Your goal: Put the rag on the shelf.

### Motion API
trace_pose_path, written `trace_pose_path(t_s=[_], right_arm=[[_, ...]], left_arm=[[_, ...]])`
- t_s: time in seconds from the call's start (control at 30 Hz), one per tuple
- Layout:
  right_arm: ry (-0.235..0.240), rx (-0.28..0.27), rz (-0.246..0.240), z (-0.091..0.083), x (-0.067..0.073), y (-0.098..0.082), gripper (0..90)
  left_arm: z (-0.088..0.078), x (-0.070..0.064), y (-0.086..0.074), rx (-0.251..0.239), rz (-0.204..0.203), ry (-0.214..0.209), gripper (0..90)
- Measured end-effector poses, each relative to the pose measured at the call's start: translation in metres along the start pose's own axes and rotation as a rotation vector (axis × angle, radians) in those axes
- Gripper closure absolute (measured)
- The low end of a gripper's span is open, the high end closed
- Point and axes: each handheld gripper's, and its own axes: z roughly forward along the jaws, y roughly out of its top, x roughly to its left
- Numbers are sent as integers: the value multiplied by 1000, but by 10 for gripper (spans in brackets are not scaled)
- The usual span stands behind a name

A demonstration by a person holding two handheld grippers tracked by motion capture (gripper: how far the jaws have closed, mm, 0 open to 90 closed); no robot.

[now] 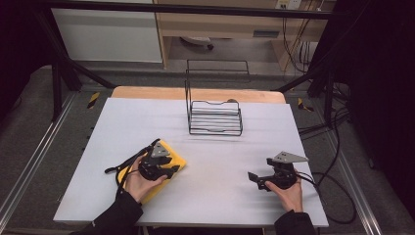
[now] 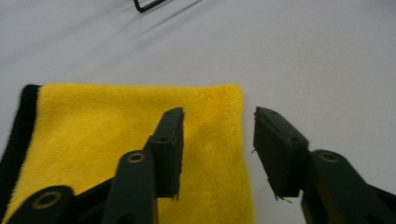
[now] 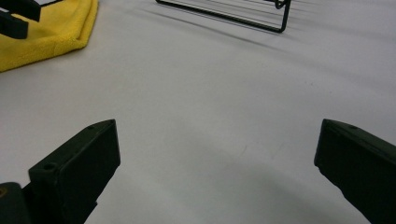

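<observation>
- Left gripper (image 2: pixel 218 135): your jaws are spread w/ a clear gap, nothing pinched. One finger (image 2: pixel 169 140) hangs over the yellow cloth (image 2: pixel 116 135), the other finger (image 2: pixel 275 149) sits just past its edge over the bare table (image 2: pixel 327 60). So you're straddling the cloth's side edge, which imo is a decent setup for a pinch.
- Can't tell from the left gripper view if the tips touch the fabric yet or hover just above.
- To do the grab well: drop straight down so both tips meet the table, then close. The outer finger should scoop under the edge, not just squash the pile. Cloth is plush + looks folded, so go for all the layers at once or it'll prob peel open when you lift.
- Right gripper (image 3: pixel 217 154): jaws wide apart, empty, over bare table, well apart from the cloth. In the high view it's at the near right (image 1: pixel 262 180).
- Cloth lies flat at the near left of the table, under your left hand (image 1: pixel 139 178) in the high view (image 1: pixel 173 169). Black trim runs down one side (image 2: pixel 21 135).
- Wire rack (image 1: pixel 215 117) stands at the far middle, well apart from both grippers. Looks empty tbh.
- If you want a 2-hand lift, bring the right one over to the free corner before you raise anything.
</observation>
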Motion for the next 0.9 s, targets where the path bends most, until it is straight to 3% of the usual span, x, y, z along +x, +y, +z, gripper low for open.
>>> trace_pose_path(t_s=[0.1, 0.27, 0.47, 0.57, 0.6, 0.73, 0.9], right_arm=[[0, 2, 2, 1, 2, 1, 8], [2, 10, 1, 6, 9, 4, 7], [16, 4, 13, 12, 20, 10, 7], [23, 9, 8, 18, 29, 15, 6], [23, 12, 4, 24, 36, 18, 5], [26, 17, 10, 34, 47, 24, 5], [37, 32, -4, 54, 70, 35, 18]], left_arm=[[-15, 14, -5, -23, -2, 20, 401], [-38, 46, -20, -26, -55, 37, 293], [-57, 82, -43, -20, -131, 81, 313], [-56, 96, -55, -20, -162, 73, 386], [-55, 100, -58, -21, -153, 76, 439], [-50, 106, -68, 1, -132, 93, 466], [-48, 106, -72, 32, -125, 77, 488]])
